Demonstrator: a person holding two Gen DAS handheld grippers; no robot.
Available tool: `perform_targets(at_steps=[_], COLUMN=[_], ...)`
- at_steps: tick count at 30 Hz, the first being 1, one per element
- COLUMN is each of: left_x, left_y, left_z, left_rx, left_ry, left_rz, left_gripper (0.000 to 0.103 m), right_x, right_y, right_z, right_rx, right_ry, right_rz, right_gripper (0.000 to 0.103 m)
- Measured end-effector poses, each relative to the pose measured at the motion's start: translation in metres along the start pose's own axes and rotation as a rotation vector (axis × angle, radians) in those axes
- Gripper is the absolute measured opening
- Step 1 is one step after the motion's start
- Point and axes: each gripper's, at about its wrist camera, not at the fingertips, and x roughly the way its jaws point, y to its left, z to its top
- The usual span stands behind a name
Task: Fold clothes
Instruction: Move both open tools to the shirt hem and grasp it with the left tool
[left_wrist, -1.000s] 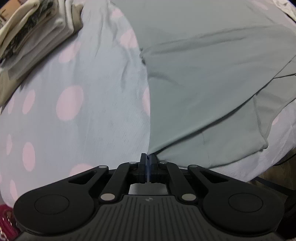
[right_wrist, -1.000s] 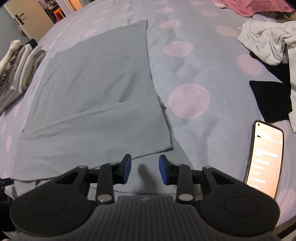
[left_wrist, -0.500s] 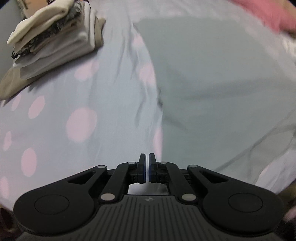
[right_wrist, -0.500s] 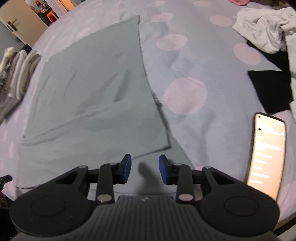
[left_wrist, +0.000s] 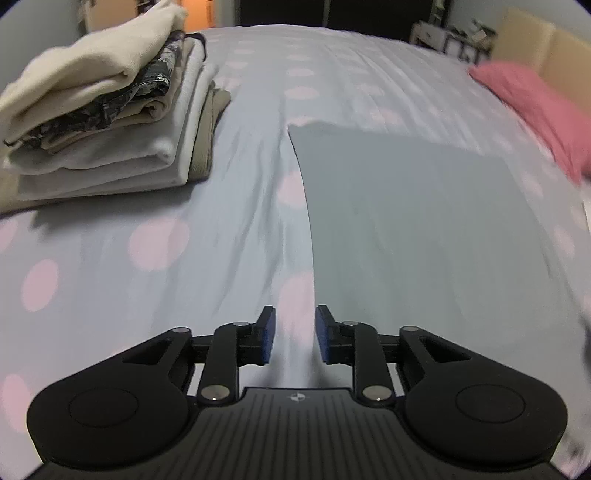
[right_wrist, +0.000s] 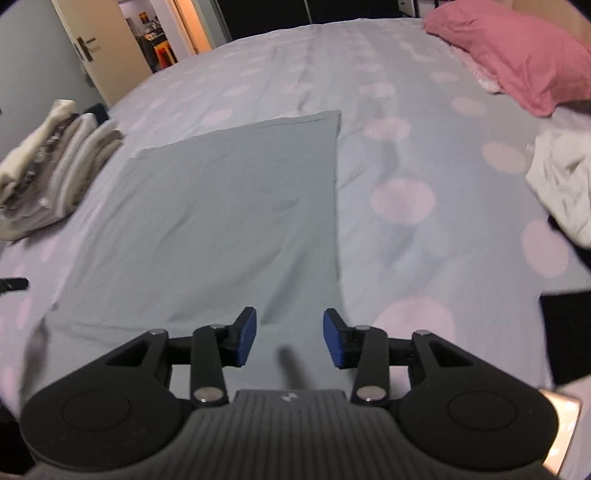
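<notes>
I am seeing the grey garment (right_wrist: 221, 221) lying flat on the bed (right_wrist: 406, 122), its long axis running straight away from both claws. My left claw (left_wrist: 291, 334) is gaping at its left edge; my right claw (right_wrist: 289, 338) is gaping over its near right corner.

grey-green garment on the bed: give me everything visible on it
The garment is a plain grey-green piece of thin, soft-looking fabric, folded to a rough rectangle with straight side edges. It lies flat on the spotted bedsheet, lightly creased, with a layer edge showing near the right gripper. Neither gripper holds it; the left gripper hovers open at its left edge.
</notes>
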Motion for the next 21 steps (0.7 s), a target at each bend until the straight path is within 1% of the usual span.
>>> perform_targets(at_steps=[1, 3, 5, 6, 7, 10, 11, 14, 15, 18, 21], left_x=[0.007, 0.018, 0.033, 0.040, 0.047, 0.075, 0.084, 0.113, 0.122, 0.150, 0.172], left_y=[0.003, 0.005, 0.002, 0.000, -0.002, -0.003, -0.002, -0.001, -0.001, 0.001, 0.006], left_z=[0.009, 0.026, 0.044, 0.053, 0.061, 0.081, 0.085, 0.099, 0.103, 0.115, 0.125], left_rx=[-0.022, -0.036, -0.001, 0.017, 0.032, 0.048, 0.046, 0.059, 0.064, 0.064, 0.046], left_ry=[-0.010, -0.043, -0.063, -0.074, -0.080, -0.054, -0.047, -0.035, -0.030, -0.016, -0.035], left_rz=[-0.014, -0.040, -0.036, -0.033, -0.031, -0.035, -0.049, -0.068, -0.071, -0.067, -0.095], left_gripper=[0.029, 0.030, 0.030, 0.030, 0.030, 0.030, 0.030, 0.030, 0.030, 0.030, 0.030], right_x=[0.005, 0.016, 0.031, 0.040, 0.049, 0.076, 0.085, 0.112, 0.121, 0.148, 0.174], right_y=[-0.001, -0.003, -0.006, -0.008, -0.010, -0.017, -0.020, -0.026, -0.029, -0.034, -0.039], right_z=[0.006, 0.021, 0.039, 0.048, 0.058, 0.086, 0.096, 0.124, 0.134, 0.152, 0.168], right_rx=[-0.007, -0.031, -0.050, -0.053, -0.056, -0.064, -0.066, -0.074, -0.077, -0.076, -0.076], right_ry=[-0.001, 0.003, 0.013, 0.019, 0.025, 0.043, 0.049, 0.068, 0.074, 0.071, 0.075], right_rz=[-0.011, -0.019, -0.018, -0.017, -0.016, -0.013, -0.012, -0.009, -0.008, 0.002, 0.003], right_gripper=[0.047, 0.047, 0.048, 0.052, 0.054, 0.054, 0.053, 0.045, 0.043, 0.042, 0.042])
